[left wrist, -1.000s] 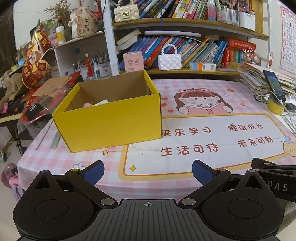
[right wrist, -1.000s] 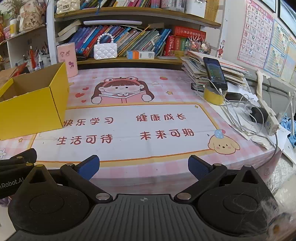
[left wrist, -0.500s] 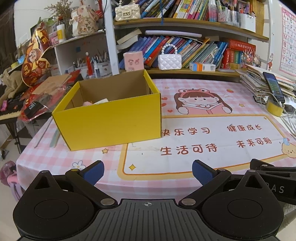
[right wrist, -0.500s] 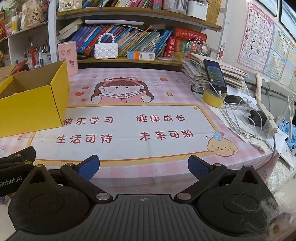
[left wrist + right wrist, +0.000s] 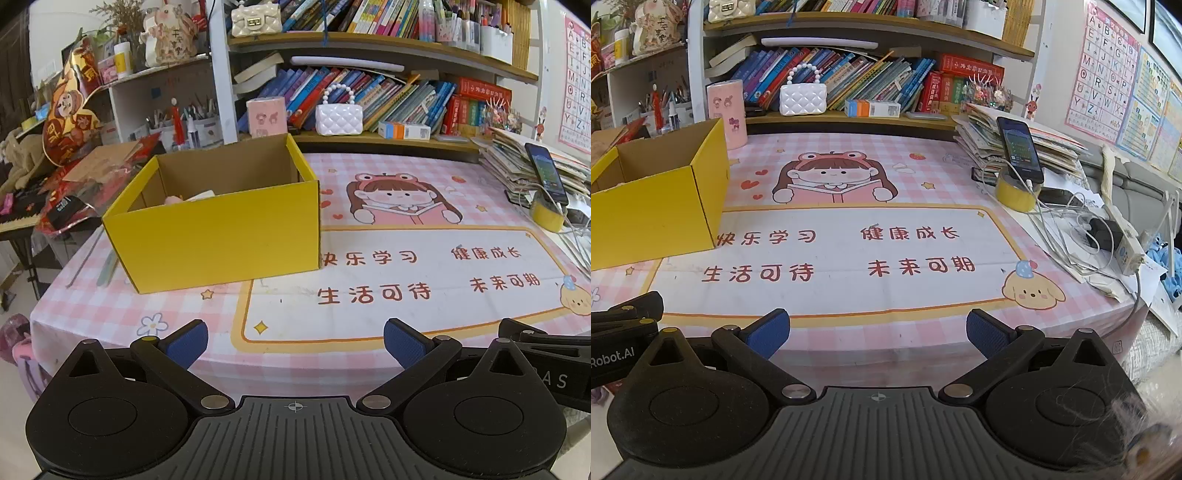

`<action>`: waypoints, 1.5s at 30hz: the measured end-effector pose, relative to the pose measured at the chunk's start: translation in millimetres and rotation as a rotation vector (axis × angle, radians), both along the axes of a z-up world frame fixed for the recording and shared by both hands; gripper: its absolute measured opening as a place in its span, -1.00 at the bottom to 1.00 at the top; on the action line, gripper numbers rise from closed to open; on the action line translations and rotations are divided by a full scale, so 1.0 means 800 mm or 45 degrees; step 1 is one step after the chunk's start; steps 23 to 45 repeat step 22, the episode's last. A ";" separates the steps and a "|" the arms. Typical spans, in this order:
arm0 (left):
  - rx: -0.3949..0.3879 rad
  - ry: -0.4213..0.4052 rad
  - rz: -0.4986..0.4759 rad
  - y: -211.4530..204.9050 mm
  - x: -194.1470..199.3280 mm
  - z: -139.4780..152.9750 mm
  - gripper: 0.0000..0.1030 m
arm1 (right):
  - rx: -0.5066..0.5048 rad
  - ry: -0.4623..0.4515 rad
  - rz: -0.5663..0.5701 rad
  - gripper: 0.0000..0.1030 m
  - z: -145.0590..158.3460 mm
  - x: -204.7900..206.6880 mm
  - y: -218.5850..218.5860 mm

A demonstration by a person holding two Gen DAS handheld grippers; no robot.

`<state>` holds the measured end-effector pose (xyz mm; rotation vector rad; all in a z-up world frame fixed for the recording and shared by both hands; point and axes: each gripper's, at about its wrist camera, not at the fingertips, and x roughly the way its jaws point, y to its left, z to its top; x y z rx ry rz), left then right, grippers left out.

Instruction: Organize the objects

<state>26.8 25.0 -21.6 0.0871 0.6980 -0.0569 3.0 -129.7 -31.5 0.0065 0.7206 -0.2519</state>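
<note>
At the near table edge, left wrist view: left gripper (image 5: 295,341) is hovering with jaws spread wide, holding nothing. Yellow box (image 5: 221,236) is sitting on the pink tablecloth (image 5: 369,177), ahead to the left, something pink showing inside. Right wrist view: right gripper (image 5: 878,332) is likewise hovering agape and empty; the box is sitting far left, a phone (image 5: 1019,147) leaning at right.

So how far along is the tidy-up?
Done: yellow box already holds a few items, and no loose ones show on the mat. In hand: nothing; left tongs and right tongs open. Left: no loose items visible.
</note>
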 end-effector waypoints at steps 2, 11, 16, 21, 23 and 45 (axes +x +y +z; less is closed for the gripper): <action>-0.001 0.001 0.001 0.000 0.000 0.000 0.99 | 0.001 0.000 0.000 0.99 0.000 0.000 0.000; 0.003 0.017 0.003 -0.001 0.001 -0.003 0.99 | 0.005 0.014 0.004 0.99 -0.006 -0.002 -0.003; 0.001 0.016 0.009 -0.001 0.002 -0.004 0.99 | 0.015 0.019 0.008 0.99 -0.007 0.000 -0.003; 0.006 0.017 0.015 0.001 0.005 -0.004 0.99 | 0.024 0.025 0.014 0.99 -0.007 0.005 -0.003; 0.004 0.019 0.016 0.001 0.006 -0.004 0.99 | 0.025 0.027 0.015 0.99 -0.007 0.006 -0.003; 0.004 0.019 0.016 0.001 0.006 -0.004 0.99 | 0.025 0.027 0.015 0.99 -0.007 0.006 -0.003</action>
